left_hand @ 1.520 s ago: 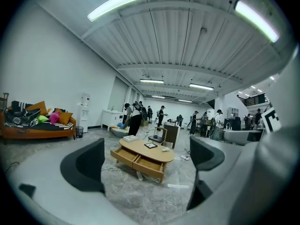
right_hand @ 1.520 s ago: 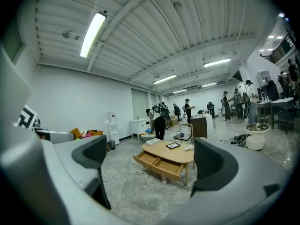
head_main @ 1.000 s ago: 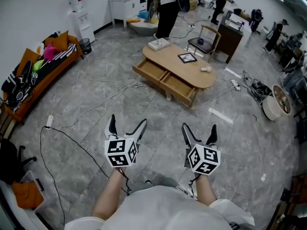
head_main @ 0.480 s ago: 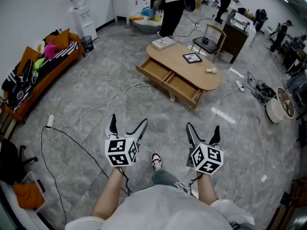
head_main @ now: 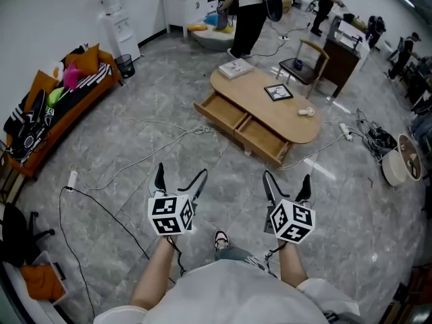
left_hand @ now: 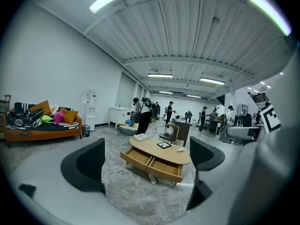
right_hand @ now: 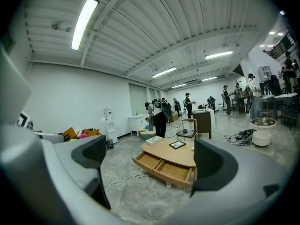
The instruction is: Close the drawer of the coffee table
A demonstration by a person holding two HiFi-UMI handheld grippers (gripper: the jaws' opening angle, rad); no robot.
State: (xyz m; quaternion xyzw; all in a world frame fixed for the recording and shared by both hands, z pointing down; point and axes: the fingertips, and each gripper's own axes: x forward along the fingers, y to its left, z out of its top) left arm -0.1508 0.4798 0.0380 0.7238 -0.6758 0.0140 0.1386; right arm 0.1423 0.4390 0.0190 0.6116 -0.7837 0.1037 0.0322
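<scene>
Left claw (head_main: 181, 175) and right claw (head_main: 285, 179) both hang spread wide with nothing between the jaws; each one's own view looks straight through the gap at the coffee table (head_main: 283, 110) across the room. Two drawers stand pulled out of its near side, the left-hand drawer (head_main: 223, 112) and the right-hand drawer (head_main: 262, 137), side by side, both looking empty. The task names just one and I can't tell which. I judge this to be solid wood: stiff, not fragile, fairly light while empty, and likely to slide home under one steady shove. No pinch needed. I'd lay a jaw flat against the front panel, near mid-width, so the box doesn't skew and jam. Right now both drawers sit well apart from the claws, ahead and a little to my right, closer to the right claw's line. A cable (head_main: 197, 129) trails over the floor (head_main: 155, 93) between us, something to step over. A book (head_main: 236, 67) lies on the tabletop, clear of the drawers.
</scene>
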